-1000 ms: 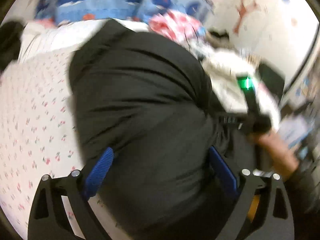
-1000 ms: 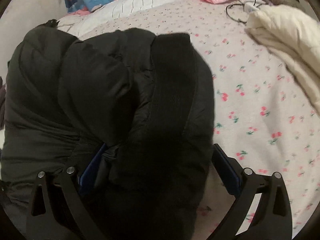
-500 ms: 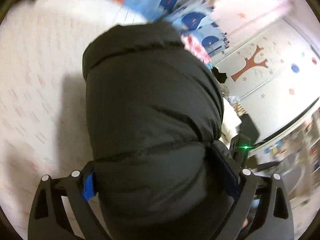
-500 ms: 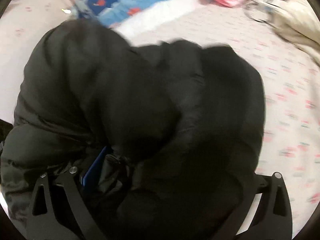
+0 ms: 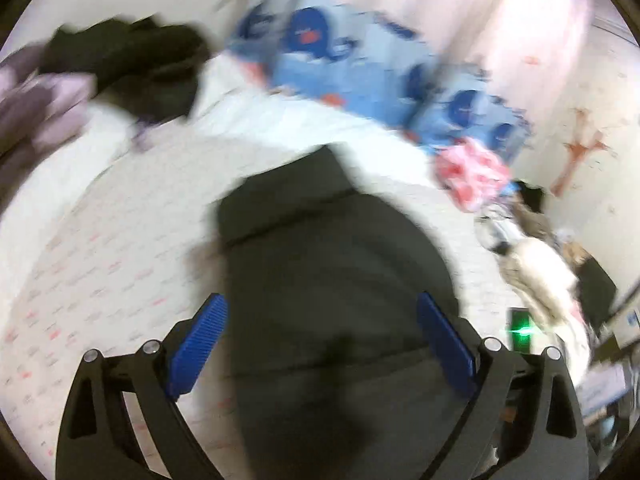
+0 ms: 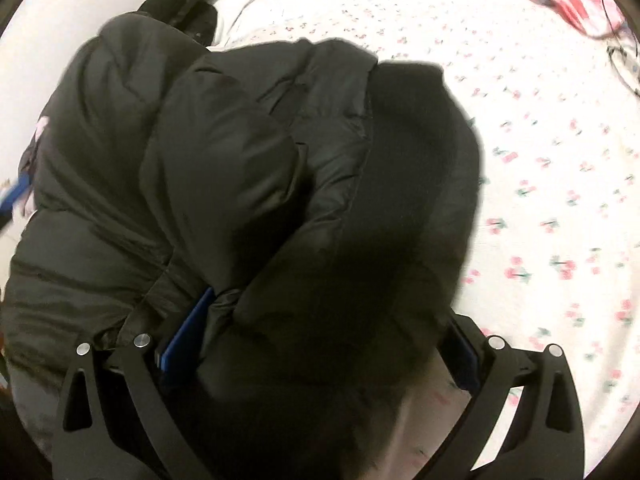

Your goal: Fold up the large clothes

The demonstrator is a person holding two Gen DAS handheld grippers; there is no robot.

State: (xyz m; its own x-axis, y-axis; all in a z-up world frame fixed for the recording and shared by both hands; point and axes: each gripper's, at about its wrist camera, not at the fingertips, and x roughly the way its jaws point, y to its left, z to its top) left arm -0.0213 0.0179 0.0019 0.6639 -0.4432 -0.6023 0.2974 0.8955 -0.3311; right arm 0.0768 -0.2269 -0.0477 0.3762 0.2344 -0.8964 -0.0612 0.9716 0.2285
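On the bed (image 6: 540,128), one black jacket (image 6: 248,184); left gripper (image 5: 322,344) spread, right gripper (image 6: 316,344) seemingly clamping it.

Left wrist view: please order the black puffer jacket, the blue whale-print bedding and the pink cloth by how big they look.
1. black puffer jacket, though it is nearest the camera
2. blue whale-print bedding
3. pink cloth

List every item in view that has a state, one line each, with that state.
black puffer jacket: bunched and partly folded on the bed.
left gripper: fingers wide apart, the jacket lying between them.
right gripper: fingers spread wide around a thick bundle of the jacket.
floral bedsheet: spread flat.
pink garment: crumpled, unfolded.
cream garment: heaped at the bed edge.
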